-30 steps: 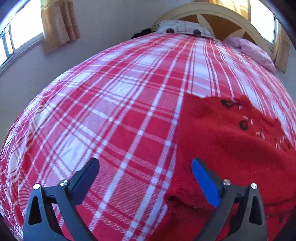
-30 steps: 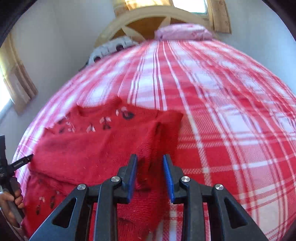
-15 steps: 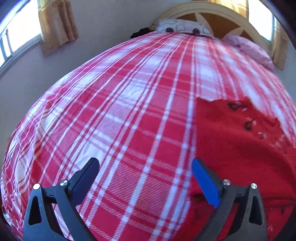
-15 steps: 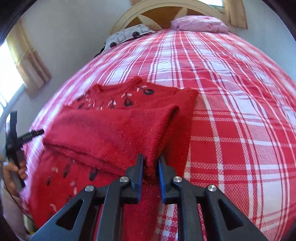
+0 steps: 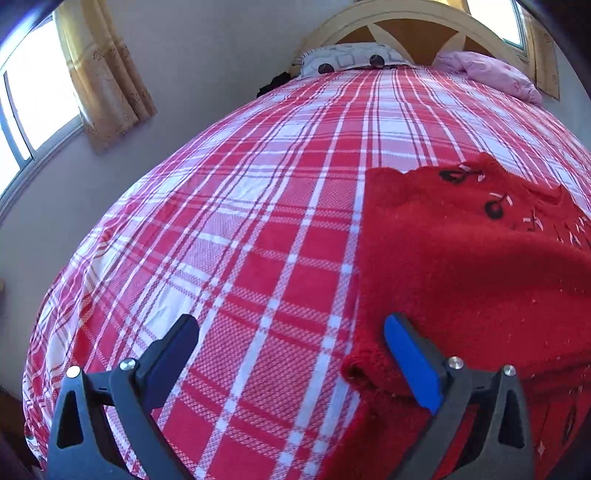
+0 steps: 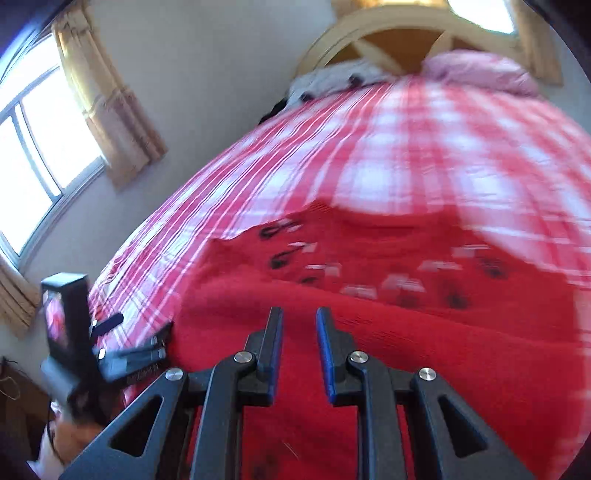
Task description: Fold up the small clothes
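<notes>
A red knit sweater (image 5: 461,266) with black and white cherry marks lies partly folded on the plaid bed. In the left wrist view it fills the right side, and its rolled cuff (image 5: 356,369) lies by the right finger. My left gripper (image 5: 291,339) is open wide and empty, above the sweater's left edge. In the blurred right wrist view the sweater (image 6: 369,332) fills the lower half. My right gripper (image 6: 299,325) hovers over it with its jaws a little apart, and nothing shows between them.
The red and white plaid bedsheet (image 5: 258,221) covers the bed. Pillows (image 5: 347,61) and a wooden headboard (image 5: 413,29) are at the far end. Curtained windows (image 5: 37,92) are on the left wall. The left gripper (image 6: 92,350) shows at the right wrist view's left edge.
My right gripper has let go of the sweater fold, opened a little, and swung left over the garment. My left gripper stayed open and drifted slightly.
</notes>
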### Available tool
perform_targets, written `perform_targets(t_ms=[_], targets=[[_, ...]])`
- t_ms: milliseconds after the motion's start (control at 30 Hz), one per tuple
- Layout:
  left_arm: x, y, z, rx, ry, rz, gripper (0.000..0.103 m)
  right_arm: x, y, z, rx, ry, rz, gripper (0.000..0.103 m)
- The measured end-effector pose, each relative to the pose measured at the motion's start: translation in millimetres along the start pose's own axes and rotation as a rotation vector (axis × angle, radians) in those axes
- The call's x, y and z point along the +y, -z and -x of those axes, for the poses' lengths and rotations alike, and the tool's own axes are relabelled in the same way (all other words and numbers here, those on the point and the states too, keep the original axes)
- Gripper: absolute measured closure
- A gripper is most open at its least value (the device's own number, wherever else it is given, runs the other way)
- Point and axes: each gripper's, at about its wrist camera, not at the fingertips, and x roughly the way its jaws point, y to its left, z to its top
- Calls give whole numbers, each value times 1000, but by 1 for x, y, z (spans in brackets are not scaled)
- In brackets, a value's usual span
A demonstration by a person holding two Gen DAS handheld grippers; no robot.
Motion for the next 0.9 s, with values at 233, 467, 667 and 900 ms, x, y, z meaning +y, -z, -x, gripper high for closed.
perform_targets(t_ms=[233,467,667,900], targets=[[11,0,-15,48,49,95,0,36,-10,-88,75,27,50,77],[17,1,-15,45,74,117,0,9,-3,-21,7,-17,-52,77],[26,3,-21,68,132,167,0,-76,25,50,-17,449,-65,41],[26,5,-22,70,147,179,0,-113,48,93,-111,489,-225,40]])
